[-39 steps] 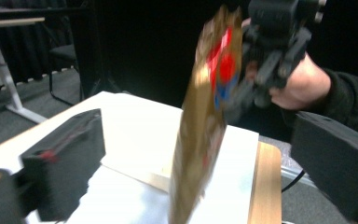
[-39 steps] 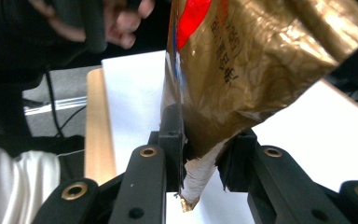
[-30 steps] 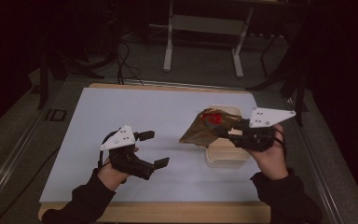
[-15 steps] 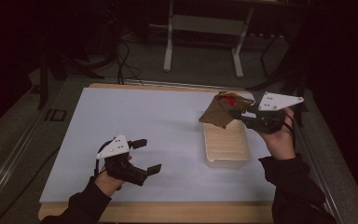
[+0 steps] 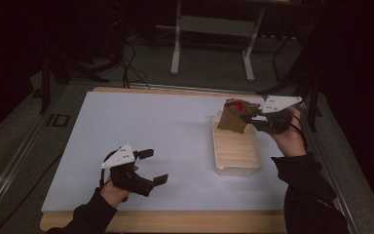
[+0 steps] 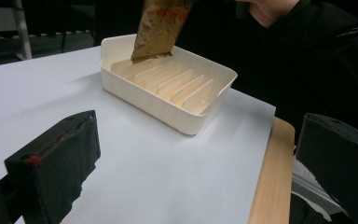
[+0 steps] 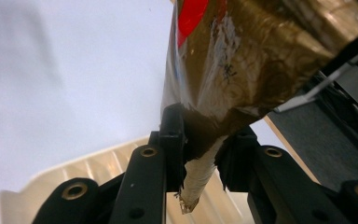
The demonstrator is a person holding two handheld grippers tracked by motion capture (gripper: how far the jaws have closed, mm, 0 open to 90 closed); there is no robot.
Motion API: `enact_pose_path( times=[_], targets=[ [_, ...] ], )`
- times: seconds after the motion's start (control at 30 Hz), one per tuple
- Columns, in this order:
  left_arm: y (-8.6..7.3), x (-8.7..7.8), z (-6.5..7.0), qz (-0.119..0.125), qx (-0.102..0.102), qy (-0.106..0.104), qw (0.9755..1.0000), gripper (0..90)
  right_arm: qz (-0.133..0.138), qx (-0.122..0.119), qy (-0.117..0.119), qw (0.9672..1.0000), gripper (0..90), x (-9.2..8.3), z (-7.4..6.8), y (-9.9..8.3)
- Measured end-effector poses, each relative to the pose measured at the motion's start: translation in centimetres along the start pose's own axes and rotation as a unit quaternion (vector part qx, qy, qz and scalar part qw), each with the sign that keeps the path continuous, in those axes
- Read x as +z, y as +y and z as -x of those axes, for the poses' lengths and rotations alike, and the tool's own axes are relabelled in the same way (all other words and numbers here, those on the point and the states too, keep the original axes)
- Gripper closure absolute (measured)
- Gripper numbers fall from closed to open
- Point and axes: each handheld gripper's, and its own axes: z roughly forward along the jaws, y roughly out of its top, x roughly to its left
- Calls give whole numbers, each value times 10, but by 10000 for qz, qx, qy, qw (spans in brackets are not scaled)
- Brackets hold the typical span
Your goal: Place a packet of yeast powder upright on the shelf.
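The surface (image 5: 141,126) is a wooden board covered by a pale sheet, with bare wood exposed at its edges. Grey floor (image 5: 209,68) surrounds it. A white metal stand (image 5: 213,24) occupies the floor beyond. Dark cables (image 5: 126,53) trail at far left. Room lighting is dim.

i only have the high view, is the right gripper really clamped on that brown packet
Observer: Yes. In the right gripper view the right gripper is shut on the packet, pinching its folded edge.
Operator: is the packet inside the tray yet
Observer: Its lower edge hangs above the far slots of the tray, going by the left gripper view; I cannot tell if they touch.
Operator: left gripper holding anything
Observer: No. The left gripper is open with bare table between its jaws.
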Motion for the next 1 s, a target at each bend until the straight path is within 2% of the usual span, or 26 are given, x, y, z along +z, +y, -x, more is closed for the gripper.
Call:
enact_pose_path(
  times=[0.07, 0.27, 0.43, 0.53, 0.67, 0.83, 0.9, 1.0],
  targets=[
    [-1, 0, -1, -10, -17, 7, 10000, 3, 39, 14, 62, 10000, 737, 2, 2, -1],
    [-2, -1, -1, -34, 20, 28, 10000, 3, -264, -167, 2, 9995, 737, 16, 3, -5],
    [-3, -2, -3, 10, -28, 43, 10000, 3, -303, -192, 0, 9994, 737, 24, 4, -8],
    [-5, -1, -5, -25, -44, 45, 10000, 3, -258, -46, 143, 9996, 737, 31, 5, -12],
    [-6, 0, -5, -13, -73, 47, 10000, 3, -278, -17, 176, 9995, 737, 37, 5, -15],
    [-6, 0, -6, -12, -90, 44, 9999, 3, -269, 141, 255, 9992, 737, 44, 7, -22],
    [-7, 1, -6, -24, -91, 52, 9999, 3, -222, 299, 314, 9988, 737, 48, 9, -30],
    [-7, 1, -6, -6, -97, 82, 9999, 3, -155, 409, 341, 9985, 737, 52, 9, -36]
  ],
)
